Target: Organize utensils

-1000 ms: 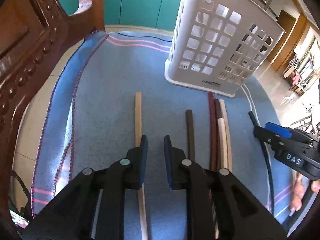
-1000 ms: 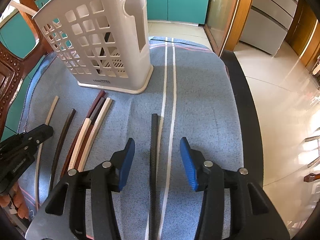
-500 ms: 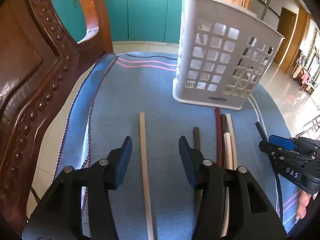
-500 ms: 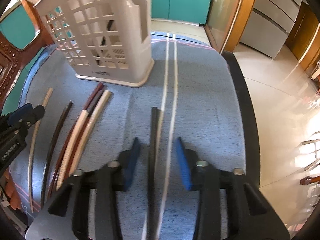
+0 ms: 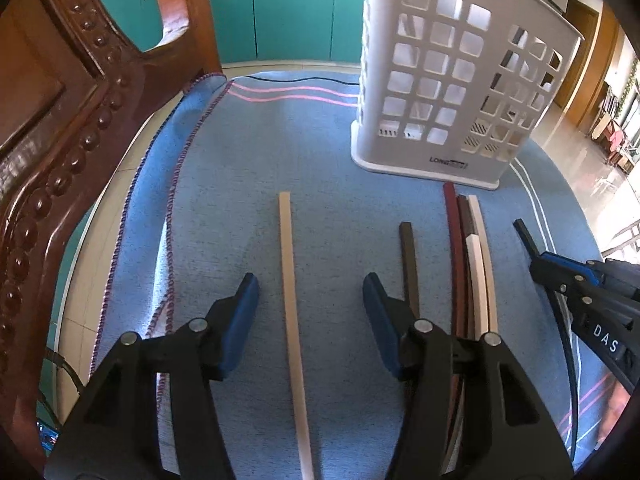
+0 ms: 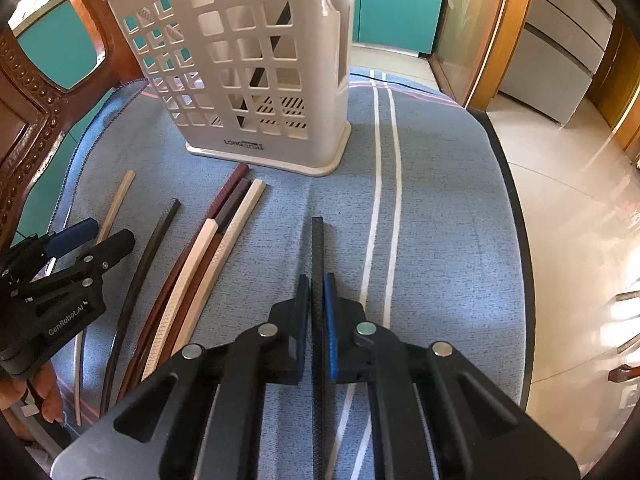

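Several chopsticks lie on a blue cloth [image 5: 248,168]. My left gripper [image 5: 310,292] is open, its jaws on either side of a pale wooden chopstick [image 5: 290,280]. A dark brown chopstick [image 5: 409,256] and a bundle of red, brown and cream chopsticks [image 5: 468,248] lie to its right. My right gripper [image 6: 316,294] is shut on a black chopstick [image 6: 317,240] that still lies along the cloth. A white slotted utensil basket [image 6: 256,60] stands behind the chopsticks, with a few sticks inside it.
A carved wooden chair back [image 5: 60,120] rises at the left edge of the cloth. The table's dark edge [image 6: 516,216] runs down the right, with tiled floor beyond. Teal cabinets [image 5: 288,4] stand behind. The right gripper also shows in the left wrist view [image 5: 584,296].
My left gripper has opened wide around the pale chopstick. My right gripper has closed from wide open onto the black chopstick.
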